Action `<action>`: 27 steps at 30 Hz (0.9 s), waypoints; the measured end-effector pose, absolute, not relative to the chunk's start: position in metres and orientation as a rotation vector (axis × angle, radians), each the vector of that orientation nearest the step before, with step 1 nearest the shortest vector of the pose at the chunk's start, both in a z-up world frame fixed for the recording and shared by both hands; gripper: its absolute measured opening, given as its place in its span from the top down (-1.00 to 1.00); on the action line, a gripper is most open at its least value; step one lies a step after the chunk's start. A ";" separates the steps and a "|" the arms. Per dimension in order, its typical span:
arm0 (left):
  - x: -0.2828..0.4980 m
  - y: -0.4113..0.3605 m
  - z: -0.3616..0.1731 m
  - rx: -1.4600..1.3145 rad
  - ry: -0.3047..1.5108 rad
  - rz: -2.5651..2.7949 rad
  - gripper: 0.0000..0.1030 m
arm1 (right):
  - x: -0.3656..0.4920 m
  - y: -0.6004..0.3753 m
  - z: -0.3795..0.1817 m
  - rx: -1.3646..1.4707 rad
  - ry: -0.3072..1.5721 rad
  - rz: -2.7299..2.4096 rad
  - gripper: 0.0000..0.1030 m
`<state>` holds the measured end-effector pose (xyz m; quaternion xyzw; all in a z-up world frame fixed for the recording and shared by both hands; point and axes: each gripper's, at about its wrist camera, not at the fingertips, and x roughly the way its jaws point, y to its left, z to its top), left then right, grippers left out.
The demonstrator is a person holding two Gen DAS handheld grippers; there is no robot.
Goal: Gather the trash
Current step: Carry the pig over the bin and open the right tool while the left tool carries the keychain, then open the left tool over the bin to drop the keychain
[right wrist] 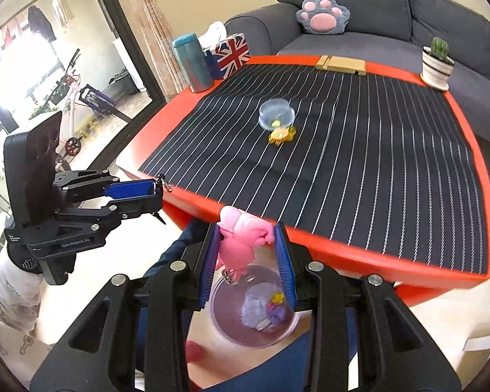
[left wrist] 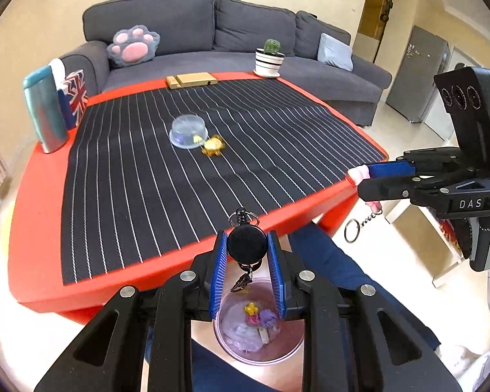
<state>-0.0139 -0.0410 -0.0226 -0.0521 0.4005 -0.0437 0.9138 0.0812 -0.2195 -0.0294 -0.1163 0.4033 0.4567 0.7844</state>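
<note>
My left gripper (left wrist: 247, 245) is shut on a black round badge reel (left wrist: 247, 244), held off the table's near edge above a clear plastic cup (left wrist: 279, 348) that holds crumpled wrappers. My right gripper (right wrist: 247, 241) is shut on a pink pig keychain (right wrist: 240, 238), also above that cup (right wrist: 225, 313). The right gripper also shows in the left wrist view (left wrist: 359, 178). The left gripper also shows in the right wrist view (right wrist: 156, 194). On the striped mat lie an upturned clear lid (left wrist: 188, 130) and a gold wrapper (left wrist: 213, 145).
The red table (left wrist: 36, 228) carries a teal flask (left wrist: 45, 111), a Union Jack tissue box (left wrist: 75, 98), a wooden block (left wrist: 192, 80) and a potted cactus (left wrist: 270, 58). A grey sofa (left wrist: 212, 32) stands behind. My legs are under the cup.
</note>
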 end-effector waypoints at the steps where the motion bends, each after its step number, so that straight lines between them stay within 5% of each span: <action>1: -0.016 -0.042 -0.024 -0.112 0.827 -0.094 0.53 | 0.078 -0.220 -0.032 -0.258 0.869 0.983 0.34; 19: -0.036 -0.054 -0.034 -0.143 0.843 -0.132 0.53 | 0.059 -0.216 -0.076 -0.279 0.962 1.013 0.31; 20: -0.037 -0.054 -0.034 -0.143 0.845 -0.132 0.53 | 0.060 -0.215 -0.076 -0.278 0.963 1.012 0.24; 23: -0.037 -0.053 -0.035 -0.144 0.847 -0.129 0.53 | 0.061 -0.217 -0.075 -0.268 0.953 1.003 -0.52; 27: -0.038 -0.054 -0.037 -0.144 0.851 -0.130 0.53 | 0.063 -0.221 -0.072 -0.255 0.944 0.985 -0.73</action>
